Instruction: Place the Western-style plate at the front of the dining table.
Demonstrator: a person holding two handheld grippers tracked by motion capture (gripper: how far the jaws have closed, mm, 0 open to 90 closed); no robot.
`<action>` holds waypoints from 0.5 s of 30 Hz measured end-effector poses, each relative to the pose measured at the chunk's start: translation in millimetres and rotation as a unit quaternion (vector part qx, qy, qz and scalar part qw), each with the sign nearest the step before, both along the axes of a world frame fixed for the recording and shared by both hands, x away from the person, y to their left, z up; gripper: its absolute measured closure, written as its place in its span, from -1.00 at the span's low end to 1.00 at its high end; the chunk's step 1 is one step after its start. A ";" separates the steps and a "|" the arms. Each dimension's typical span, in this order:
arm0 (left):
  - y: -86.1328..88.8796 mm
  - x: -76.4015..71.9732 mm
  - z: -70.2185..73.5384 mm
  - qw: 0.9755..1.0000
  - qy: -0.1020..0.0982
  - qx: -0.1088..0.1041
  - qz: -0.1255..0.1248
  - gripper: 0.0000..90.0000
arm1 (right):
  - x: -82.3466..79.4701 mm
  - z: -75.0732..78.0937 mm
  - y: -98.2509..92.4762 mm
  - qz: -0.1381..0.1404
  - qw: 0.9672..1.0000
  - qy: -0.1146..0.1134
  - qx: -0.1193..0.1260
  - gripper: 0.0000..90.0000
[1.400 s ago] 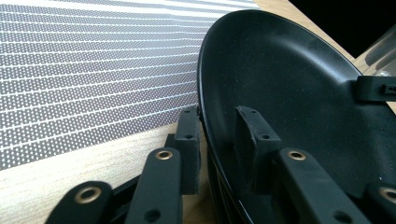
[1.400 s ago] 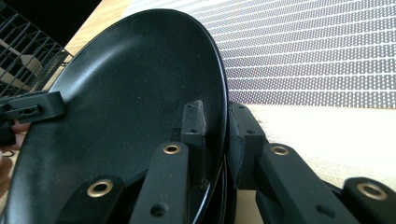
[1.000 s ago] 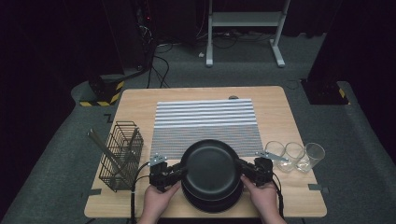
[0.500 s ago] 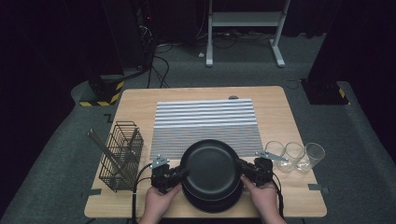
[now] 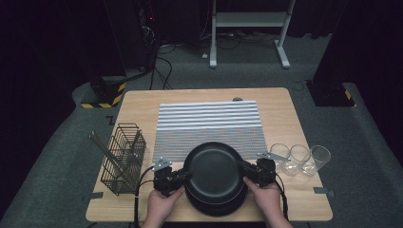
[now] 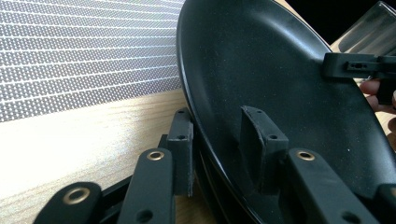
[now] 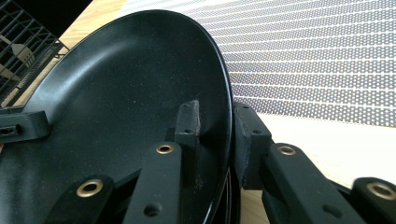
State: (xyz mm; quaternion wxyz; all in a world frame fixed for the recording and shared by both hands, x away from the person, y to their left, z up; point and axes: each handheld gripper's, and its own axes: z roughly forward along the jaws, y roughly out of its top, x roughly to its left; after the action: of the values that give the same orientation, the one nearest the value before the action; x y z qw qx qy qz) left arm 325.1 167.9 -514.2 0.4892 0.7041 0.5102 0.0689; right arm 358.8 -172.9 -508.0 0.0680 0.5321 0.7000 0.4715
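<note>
Wooden table (image 5: 294, 118) carries everything. Striped grey-white placemat (image 5: 209, 126) lies across its middle, far edge near the table's far side. A stack of black plates (image 5: 216, 173) sits at the near edge, overlapping the mat's near border; the top plate (image 6: 280, 93) is tilted, raised off the ones under it, per both gripper views.

Black wire basket (image 5: 122, 159) stands left of the plates, well apart, with utensils leaning in it. Three clear glasses (image 5: 299, 159) line up right of the plates, just beside the right gripper.

Left gripper (image 5: 183, 176) straddles the top plate's left rim: one jaw inside the dish, one outside under the edge. Jaws have just been closing, rim between them; pads look pressed on it, so clamped on the top plate.

Right gripper (image 5: 244, 170) does the same on the right rim (image 7: 224, 116). Its jaws have just been opening slightly; inner pad rests against the plate, outer pad sits at the rim, so it grips the top plate too.
</note>
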 end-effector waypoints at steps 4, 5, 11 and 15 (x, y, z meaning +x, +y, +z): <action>-0.1 1.4 0.5 1.000 0.001 0.000 -0.001 0.47 | 2.0 -1.1 -1.5 0.004 1.000 0.011 0.013 0.64; 0.0 2.3 0.8 1.000 0.002 0.002 -0.003 0.47 | 3.6 -1.7 -2.5 0.006 1.000 0.018 0.021 0.65; 0.6 7.4 1.5 1.000 0.003 0.004 -0.012 0.47 | 6.9 -2.1 -3.9 0.010 0.999 0.030 0.031 0.65; 1.6 10.3 0.6 1.000 0.002 -0.002 -0.019 0.47 | 7.1 -1.7 -4.1 0.011 0.999 0.030 0.030 0.66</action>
State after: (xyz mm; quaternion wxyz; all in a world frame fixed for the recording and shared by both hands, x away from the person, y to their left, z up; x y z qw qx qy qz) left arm 335.3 169.5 -513.7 0.4909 0.7126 0.4979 0.0569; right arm 365.9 -177.0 -509.7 0.0258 0.5403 0.6928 0.4769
